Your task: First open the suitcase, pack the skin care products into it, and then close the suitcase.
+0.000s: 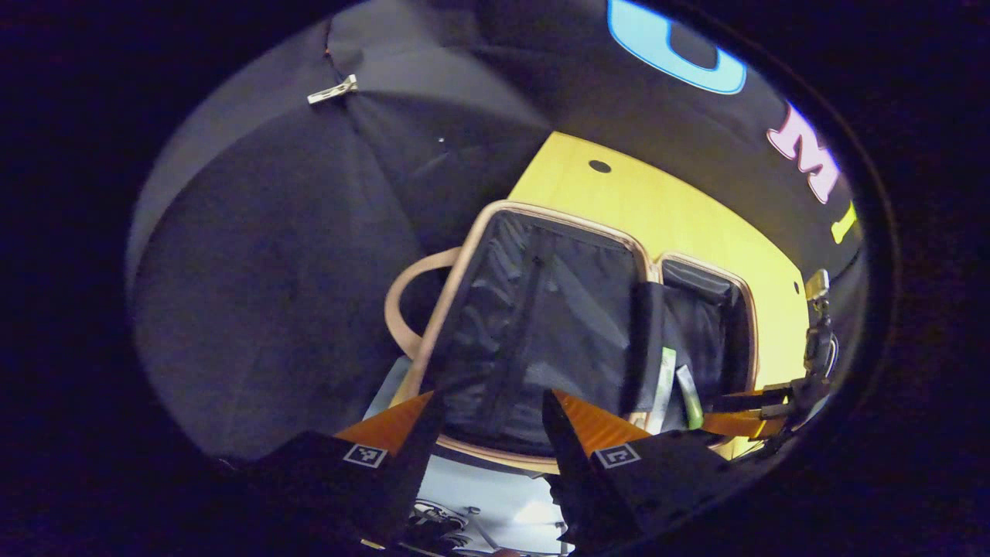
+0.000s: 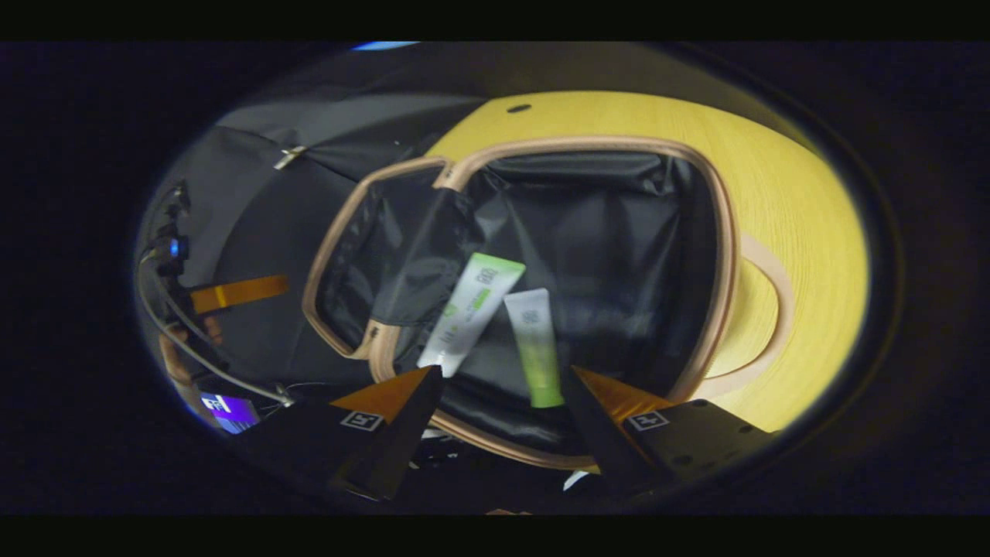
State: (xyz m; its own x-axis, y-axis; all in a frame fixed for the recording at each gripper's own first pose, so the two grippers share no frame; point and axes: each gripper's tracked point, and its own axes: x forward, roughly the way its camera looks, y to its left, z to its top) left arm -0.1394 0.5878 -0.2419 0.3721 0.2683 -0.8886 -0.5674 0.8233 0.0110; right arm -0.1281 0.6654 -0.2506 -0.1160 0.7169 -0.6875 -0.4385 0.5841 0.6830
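**Yellow table, open suitcase, two tubes inside**

Left gripper view: the yellow table holds the open suitcase. The left gripper has its fingers spread, holding nothing. The lid looks stiff; grab its tan rim to shut it.

Right gripper view: the right gripper is spread too. A white-green tube and a green tube lie touching in the lining, light and squishy. The near rim is hidden.

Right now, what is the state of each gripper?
Left gripper: open, holding nothing, over the suitcase lid.
Right gripper: open, holding nothing, above the two tubes.
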